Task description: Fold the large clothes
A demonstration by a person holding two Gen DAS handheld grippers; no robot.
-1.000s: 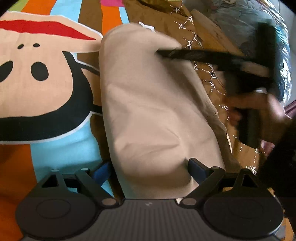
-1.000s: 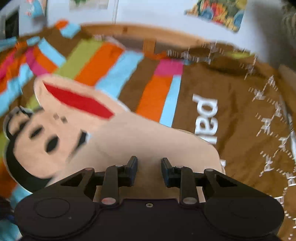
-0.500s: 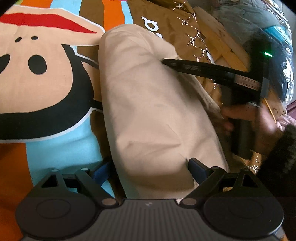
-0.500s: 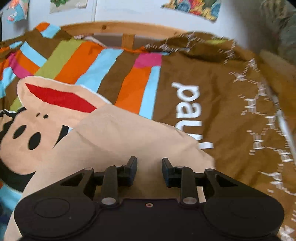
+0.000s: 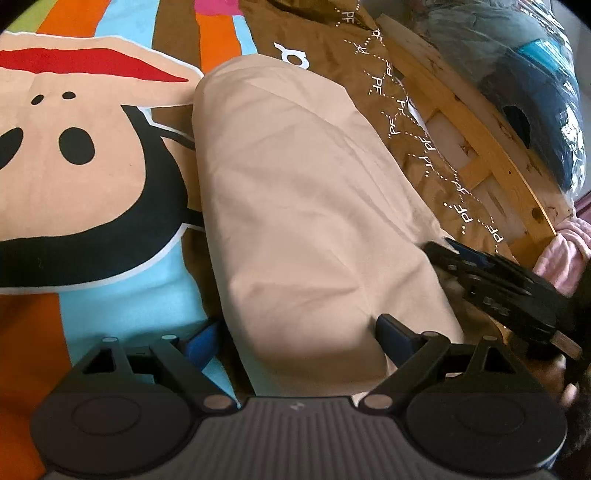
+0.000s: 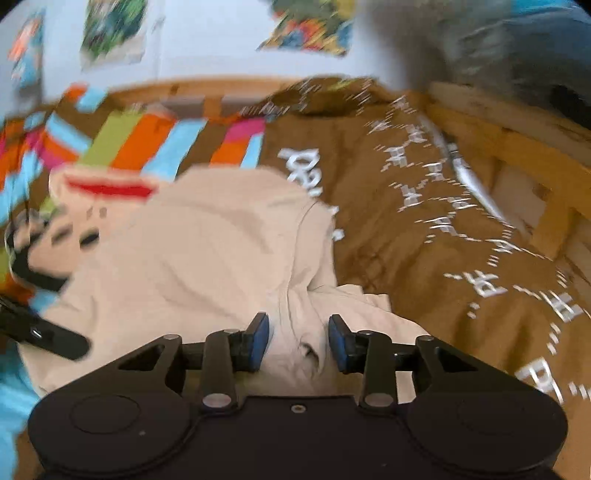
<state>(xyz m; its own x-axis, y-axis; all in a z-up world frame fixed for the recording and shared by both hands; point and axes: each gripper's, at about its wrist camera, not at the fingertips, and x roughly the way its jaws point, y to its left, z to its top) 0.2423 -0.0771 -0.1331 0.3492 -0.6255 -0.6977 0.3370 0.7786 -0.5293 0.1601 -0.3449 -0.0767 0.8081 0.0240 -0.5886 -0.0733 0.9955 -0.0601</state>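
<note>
A beige garment (image 5: 303, 206) lies folded into a long strip on the colourful bedspread (image 5: 88, 280). My left gripper (image 5: 295, 338) is open wide, and the strip's near end sits between its fingers. The right gripper (image 5: 480, 280), held by a hand, hovers at the strip's lower right edge. In the blurred right wrist view, the right gripper (image 6: 297, 339) is open over a bunched fold of the beige garment (image 6: 207, 251), with cloth lying between the fingertips. The left gripper (image 6: 44, 332) shows at that view's left edge.
The bedspread bears a cartoon monkey face (image 5: 74, 155) and a brown panel with white lettering (image 6: 443, 229). A wooden bed frame (image 5: 480, 155) runs along the right, with a plastic-wrapped bundle (image 5: 524, 74) and pink cloth (image 5: 561, 254) beyond. Posters (image 6: 310, 26) hang on the wall.
The right gripper has drawn back from over the strip's far end to its near right edge, and its fingers have spread slightly wider. The left gripper has stayed put.
</note>
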